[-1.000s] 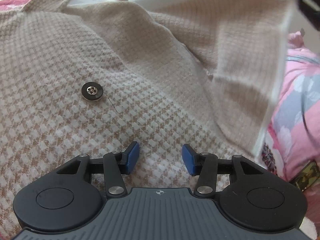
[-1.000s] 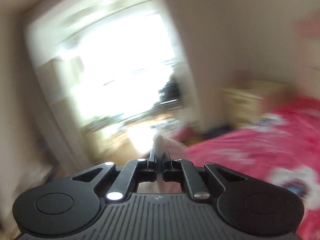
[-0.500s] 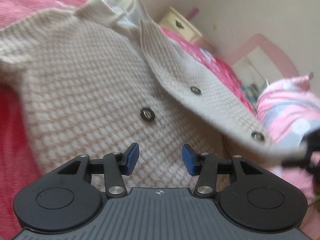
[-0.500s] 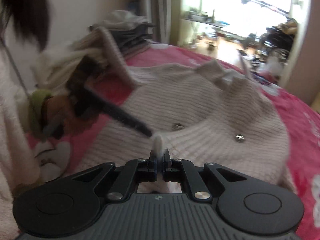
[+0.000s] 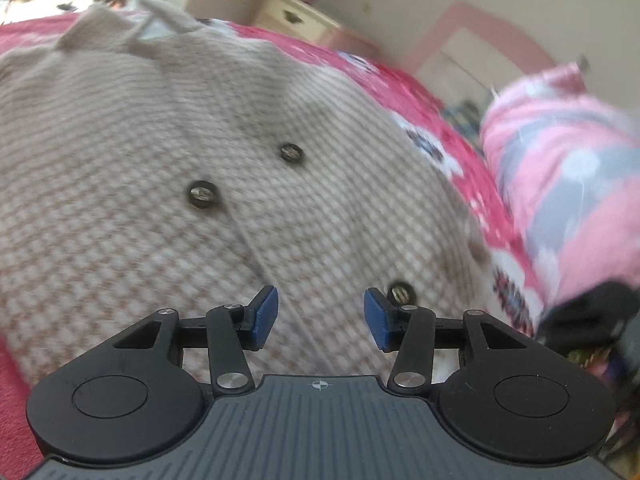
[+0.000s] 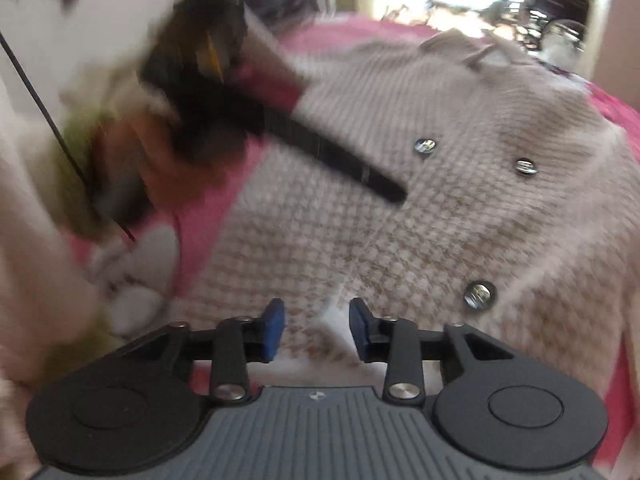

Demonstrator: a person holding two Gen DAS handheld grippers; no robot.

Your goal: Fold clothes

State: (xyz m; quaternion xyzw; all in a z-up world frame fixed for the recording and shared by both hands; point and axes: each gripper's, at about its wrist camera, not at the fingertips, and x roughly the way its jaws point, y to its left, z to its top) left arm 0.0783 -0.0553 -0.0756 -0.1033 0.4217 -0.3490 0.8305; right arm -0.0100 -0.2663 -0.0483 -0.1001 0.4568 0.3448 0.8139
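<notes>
A beige houndstooth jacket [image 5: 200,120] with dark metal buttons [image 5: 203,194] lies spread on the red bedsheet [image 5: 420,92], collar at the far end. My left gripper [image 5: 320,312] hovers open just above its lower front, with only cloth below the blue pads. In the right wrist view the same jacket [image 6: 480,220] fills the middle. My right gripper [image 6: 316,320] is low over its near edge and its jaws are opening. A pale fabric edge [image 6: 332,312] stands between the pads, which do not press on it. The left gripper's black finger [image 6: 340,160] reaches in from the upper left.
A rolled pink and grey quilt [image 5: 568,184] lies to the right of the jacket. A cream nightstand [image 5: 296,20] stands by the far wall. A person's fuzzy white sleeve [image 6: 24,240] is at the left edge, and the sheet's white print [image 6: 136,264] shows beside the jacket.
The right gripper swung down over the jacket and its shut jaws parted off the fabric edge. The lifted front panel now lies flat over the jacket. The left gripper drew back slightly.
</notes>
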